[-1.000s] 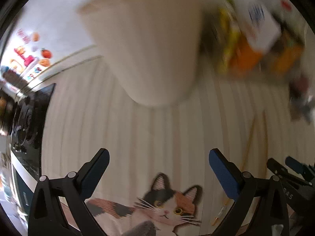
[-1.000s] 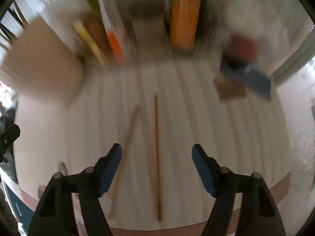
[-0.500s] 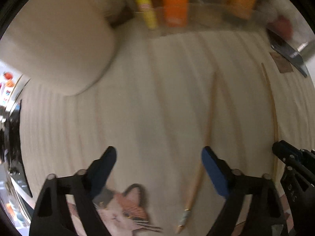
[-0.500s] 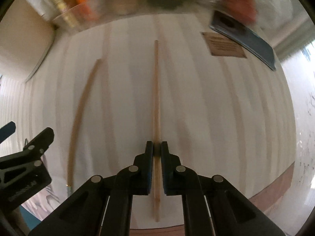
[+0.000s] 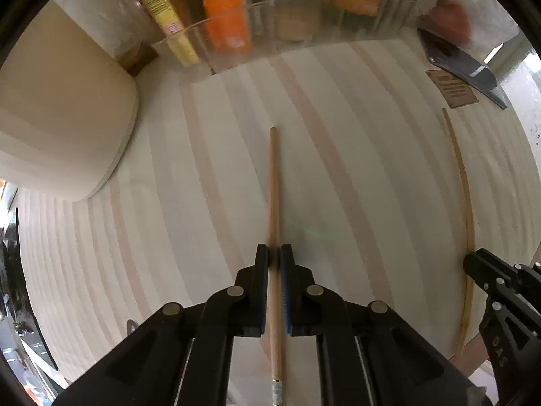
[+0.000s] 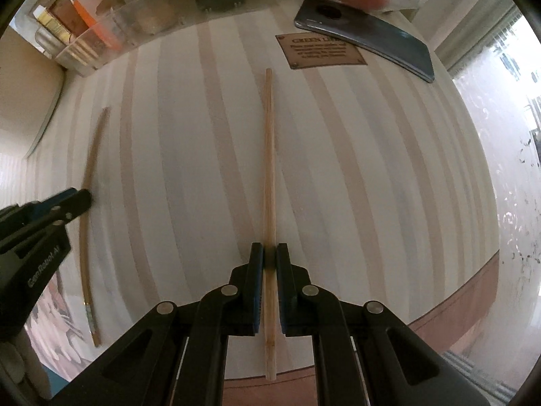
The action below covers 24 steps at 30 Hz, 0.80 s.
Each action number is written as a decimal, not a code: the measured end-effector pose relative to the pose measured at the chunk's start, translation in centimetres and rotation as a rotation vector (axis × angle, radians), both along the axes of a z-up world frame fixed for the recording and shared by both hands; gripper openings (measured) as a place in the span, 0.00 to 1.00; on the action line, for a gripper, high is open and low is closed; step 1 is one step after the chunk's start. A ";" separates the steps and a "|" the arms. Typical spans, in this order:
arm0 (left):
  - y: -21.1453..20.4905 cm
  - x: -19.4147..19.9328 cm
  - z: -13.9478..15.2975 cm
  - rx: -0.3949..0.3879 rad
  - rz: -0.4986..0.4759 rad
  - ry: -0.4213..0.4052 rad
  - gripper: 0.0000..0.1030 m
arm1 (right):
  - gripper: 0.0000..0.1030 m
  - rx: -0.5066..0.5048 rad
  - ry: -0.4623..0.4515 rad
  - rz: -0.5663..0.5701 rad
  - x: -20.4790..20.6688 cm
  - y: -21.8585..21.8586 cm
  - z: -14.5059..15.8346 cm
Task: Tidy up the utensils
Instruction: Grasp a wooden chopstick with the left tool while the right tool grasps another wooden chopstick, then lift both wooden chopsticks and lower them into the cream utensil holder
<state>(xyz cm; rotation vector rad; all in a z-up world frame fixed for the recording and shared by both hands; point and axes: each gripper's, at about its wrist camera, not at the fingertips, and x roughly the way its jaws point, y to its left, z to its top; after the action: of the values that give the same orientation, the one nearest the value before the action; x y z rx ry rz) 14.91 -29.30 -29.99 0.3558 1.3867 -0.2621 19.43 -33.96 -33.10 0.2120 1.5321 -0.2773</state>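
Observation:
Two wooden chopsticks lie on a pale striped tabletop. My left gripper (image 5: 274,253) is shut on the darker chopstick (image 5: 274,182), which has a silver band near its near end; this chopstick also shows in the right wrist view (image 6: 88,182). My right gripper (image 6: 269,252) is shut on the lighter chopstick (image 6: 269,155), which also shows at the right of the left wrist view (image 5: 464,182). Each gripper appears in the other's view: the right gripper (image 5: 473,264) and the left gripper (image 6: 79,199). Both chopsticks point away from me.
A large cream round container (image 5: 64,118) stands at the left. A clear bin (image 5: 304,20) of packets and bottles runs along the back. A dark phone (image 6: 365,42) and a brown plaque (image 6: 319,50) lie at the back right. The table edge (image 6: 456,297) is near right.
The left gripper swung right from the cream container, came over the darker chopstick and shut on it. The right gripper moved down and shut on the lighter chopstick half a second ago and still holds it.

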 end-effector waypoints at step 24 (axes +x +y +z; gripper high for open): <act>20.2 -3.6 4.2 -0.011 0.395 0.011 0.04 | 0.08 0.186 -0.025 0.260 1.7 14.4 0.8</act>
<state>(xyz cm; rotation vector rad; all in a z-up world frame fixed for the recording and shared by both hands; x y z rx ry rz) 11.32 -9.07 -25.82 0.0664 1.4339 0.0534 21.14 -19.53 -32.29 0.1591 1.5419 0.0741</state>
